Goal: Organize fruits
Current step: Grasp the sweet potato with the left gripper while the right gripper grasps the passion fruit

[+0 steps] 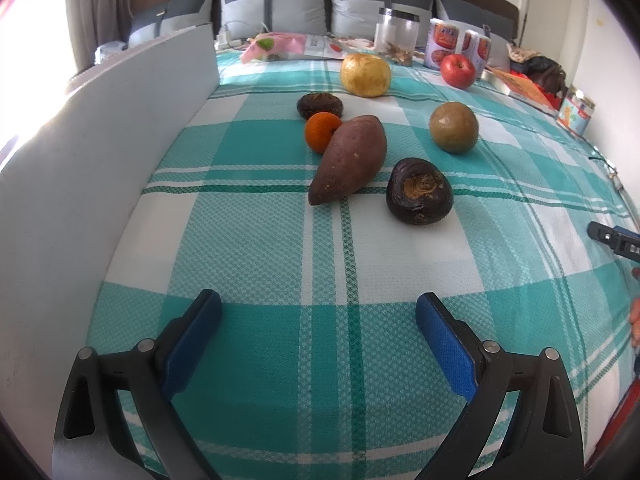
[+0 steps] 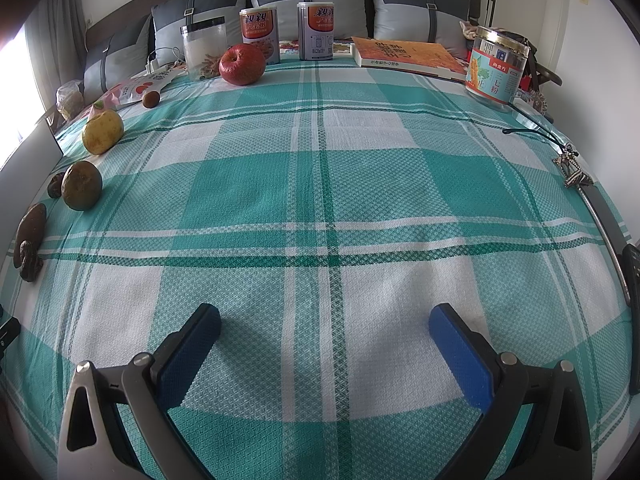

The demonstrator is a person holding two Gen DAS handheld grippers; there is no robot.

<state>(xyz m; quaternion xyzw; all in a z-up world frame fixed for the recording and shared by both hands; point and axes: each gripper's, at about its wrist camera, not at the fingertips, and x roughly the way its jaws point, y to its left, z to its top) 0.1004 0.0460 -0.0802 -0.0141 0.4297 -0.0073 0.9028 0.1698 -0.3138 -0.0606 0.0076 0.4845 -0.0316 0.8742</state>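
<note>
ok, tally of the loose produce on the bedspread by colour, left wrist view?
Dark brown/black: 2, near one, far one
Red apple: 1
Yellow fruit: 1
Orange fruit: 1
Olive-brown round fruit: 1
Reddish-brown sweet potato: 1
Total: 7

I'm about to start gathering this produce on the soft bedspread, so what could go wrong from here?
The orange touches the sweet potato; lifting either may nudge the other into rolling. The round greenish fruit and yellow fruit sit loose on the checked cloth and could roll if bumped. The red apple sits close beside the clear jar, so wide-open right tongs might knock it.
</note>
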